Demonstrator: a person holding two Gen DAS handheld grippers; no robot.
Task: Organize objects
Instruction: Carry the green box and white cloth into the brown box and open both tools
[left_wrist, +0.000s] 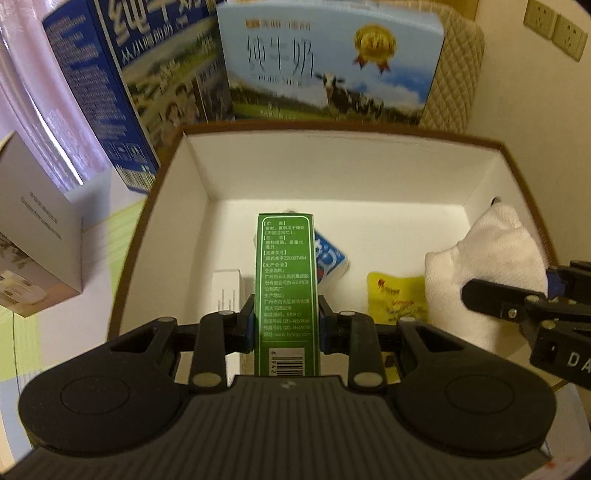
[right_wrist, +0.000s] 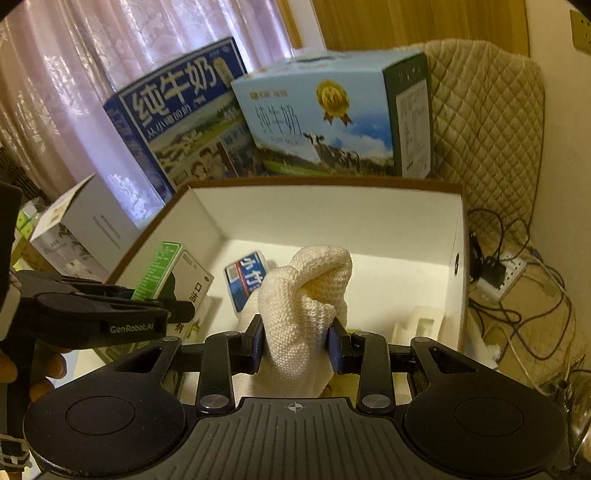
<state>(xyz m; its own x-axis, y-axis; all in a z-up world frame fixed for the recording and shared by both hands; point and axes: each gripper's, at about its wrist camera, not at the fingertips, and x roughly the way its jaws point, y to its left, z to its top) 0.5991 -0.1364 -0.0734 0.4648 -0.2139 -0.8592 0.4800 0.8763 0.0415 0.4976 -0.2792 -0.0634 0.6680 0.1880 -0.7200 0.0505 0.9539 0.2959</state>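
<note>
Left wrist view: left tool (left_wrist: 285, 325) pinched on a tall green printed carton (left_wrist: 286, 291), held upright over the open white-lined brown-edged cardboard box (left_wrist: 332, 166). On the box floor, a blue-and-white packet (left_wrist: 332, 260) at 1 o'clock of the carton, a white slim carton (left_wrist: 229, 291) at 9 o'clock, a yellow sachet (left_wrist: 397, 295) at 3 o'clock. Yellow sachet not seen from the right wrist.

Right wrist view only: cables and a white power strip (right_wrist: 506, 275) at 3 o'clock outside the box, plus fingers (right_wrist: 55, 369) at the left edge.

Right tool (right_wrist: 297, 343) clamped on a cream knitted cloth bundle (right_wrist: 310, 295), above the box's right side. Two blue milk cases (right_wrist: 314, 122) stood at 12 o'clock behind the box.
</note>
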